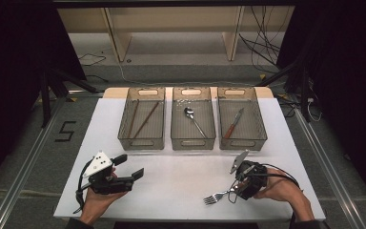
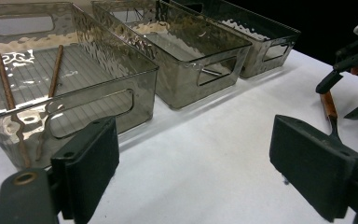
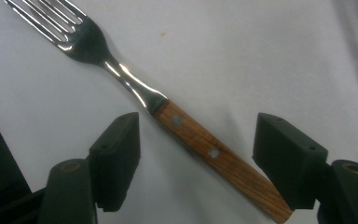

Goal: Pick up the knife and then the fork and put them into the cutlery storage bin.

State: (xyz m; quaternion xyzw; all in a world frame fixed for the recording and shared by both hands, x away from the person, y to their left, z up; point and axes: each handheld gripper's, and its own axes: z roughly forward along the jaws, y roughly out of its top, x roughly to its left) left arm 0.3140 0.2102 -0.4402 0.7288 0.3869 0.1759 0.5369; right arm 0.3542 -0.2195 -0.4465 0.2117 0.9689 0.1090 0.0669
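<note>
A fork [image 1: 214, 197] with a wooden handle lies flat on the white table [image 1: 171, 181] near its front right edge, tines pointing left. My right gripper [image 1: 232, 191] stands over the handle end. In the right gripper view the fork [image 3: 186, 128] runs slantwise between the jaws, and my right gripper [image 3: 198, 135] is open, with a gap between each pad and the wood. My left gripper [image 1: 132, 165] rests at the front left, open with nothing between its fingers. In the left gripper view my left gripper [image 2: 196, 144] faces the trays.
Three smoky clear trays stand in a row at the back. The left tray [image 1: 141, 142] holds chopsticks [image 1: 145, 119], the middle tray [image 1: 193, 142] a spoon [image 1: 193, 119], the right tray [image 1: 243, 142] a knife [image 1: 233, 124]. Bare table lies between the trays and the grippers.
</note>
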